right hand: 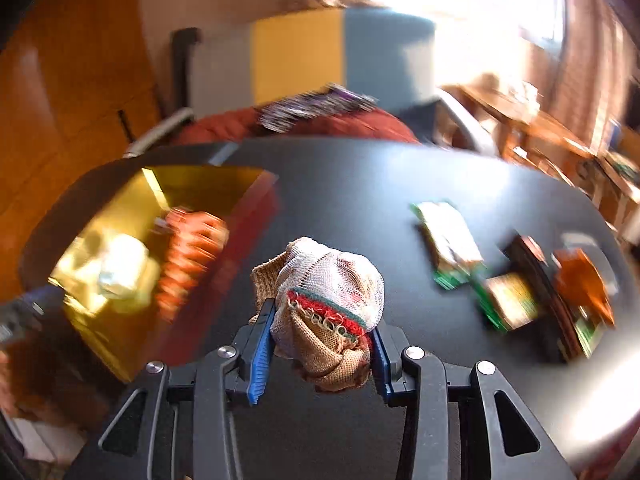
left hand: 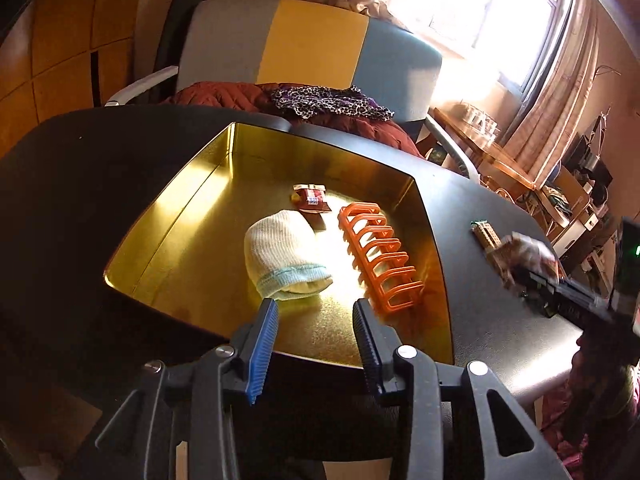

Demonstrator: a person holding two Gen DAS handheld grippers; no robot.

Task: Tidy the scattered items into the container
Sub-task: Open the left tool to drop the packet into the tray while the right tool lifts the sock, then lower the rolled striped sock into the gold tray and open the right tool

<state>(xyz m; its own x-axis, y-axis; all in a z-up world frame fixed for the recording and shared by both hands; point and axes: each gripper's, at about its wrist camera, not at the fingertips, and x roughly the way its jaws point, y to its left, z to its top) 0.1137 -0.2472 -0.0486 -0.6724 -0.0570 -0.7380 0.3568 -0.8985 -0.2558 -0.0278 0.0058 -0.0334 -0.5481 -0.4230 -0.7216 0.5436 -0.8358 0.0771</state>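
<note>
A gold tin container sits on the black table and holds a cream sock bundle, an orange comb-like rack and a small red packet. My left gripper hovers open over the tin's near edge, with nothing between its fingers. In the right wrist view, my right gripper is shut on a balled tan-and-white sock with a red and green band, held above the table to the right of the tin. The right gripper also shows blurred at the right of the left wrist view.
Small snack packs and a dark box with orange packets lie on the table right of the sock. One pack shows right of the tin. A chair piled with red and leopard-print cloth stands behind the table.
</note>
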